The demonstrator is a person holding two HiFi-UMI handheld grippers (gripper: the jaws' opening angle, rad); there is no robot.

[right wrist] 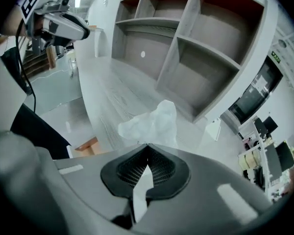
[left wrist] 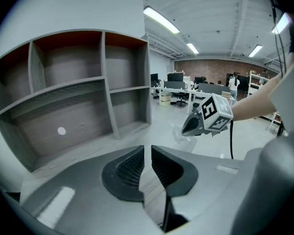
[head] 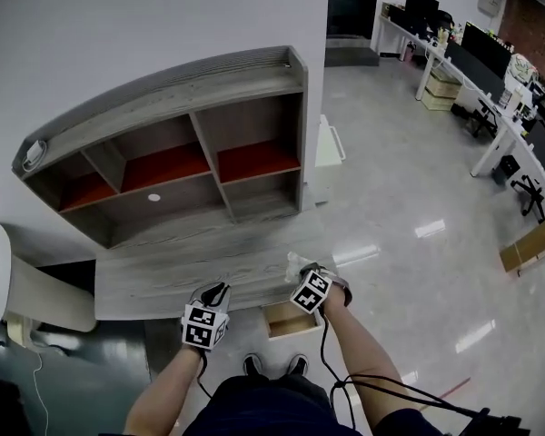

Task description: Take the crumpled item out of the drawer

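The right gripper's [right wrist: 147, 148] jaws are clenched at their tips on the crumpled item [right wrist: 151, 123], a pale, translucent wad that is pinched by its lower fold and bulges up and away from the jaws. It is held out of the drawer [head: 291, 320], over the front edge of the surface [head: 163, 275] near its front right corner; whether the wad brushes the wood is not to be told.

The left gripper's [left wrist: 146, 149] jaws are pressed together, with only a thin seam seen between the ribbed pads and nothing gripped. It is held over the front edge of the surface, nearer the middle, apart from the right gripper, and is pointed at the shelving.

The drawer is seen pulled open beneath the front edge, just under the right gripper, and its light wooden inside is shown to the head view. The grey wood-grain surface is spread wide between the two grippers and the back edge.

Along that back edge a shelf unit [head: 195, 143] of the same grey wood is stood, divided into open compartments, with red panels seen in the upper ones. A small white round spot [head: 154, 197] is marked on the back panel of the lower left compartment. Beyond the right edge of the surface, a glossy floor [head: 409, 198] and rows of office desks [head: 490, 80] are taken in.
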